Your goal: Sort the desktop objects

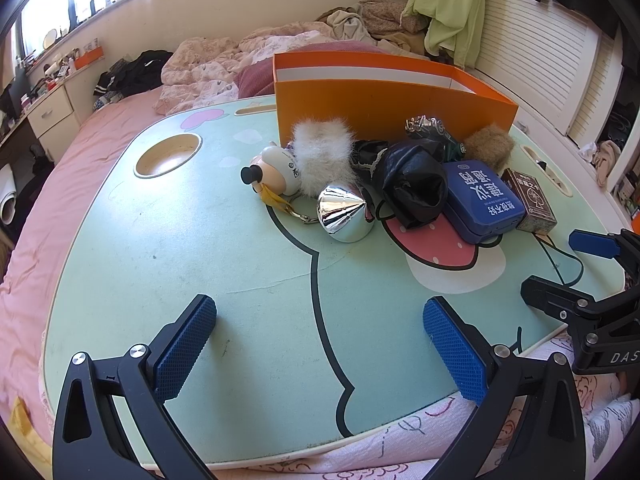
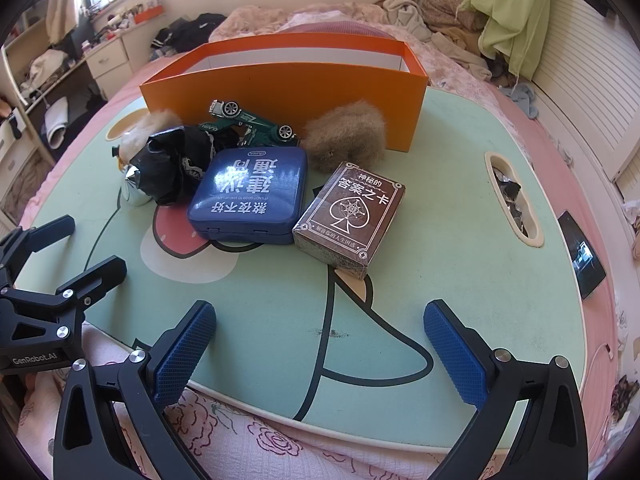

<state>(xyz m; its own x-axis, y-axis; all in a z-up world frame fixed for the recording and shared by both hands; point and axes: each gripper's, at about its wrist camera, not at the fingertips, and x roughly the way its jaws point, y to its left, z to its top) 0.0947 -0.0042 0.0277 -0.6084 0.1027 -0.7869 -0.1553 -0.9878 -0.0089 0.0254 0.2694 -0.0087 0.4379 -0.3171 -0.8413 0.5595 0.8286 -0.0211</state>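
Observation:
A pile of objects lies on the green lap table in front of an orange box: a doll keychain, a white fur ball, a silver cone, a black bag, a blue tin, a brown card box, a brown fur ball and a green toy car. My left gripper is open and empty at the table's near edge. My right gripper is open and empty, short of the card box and blue tin.
The table rests on a pink bed with rumpled bedding behind. A cup hole sits at the table's far left, a slot at its right. A dark phone lies on the bed to the right.

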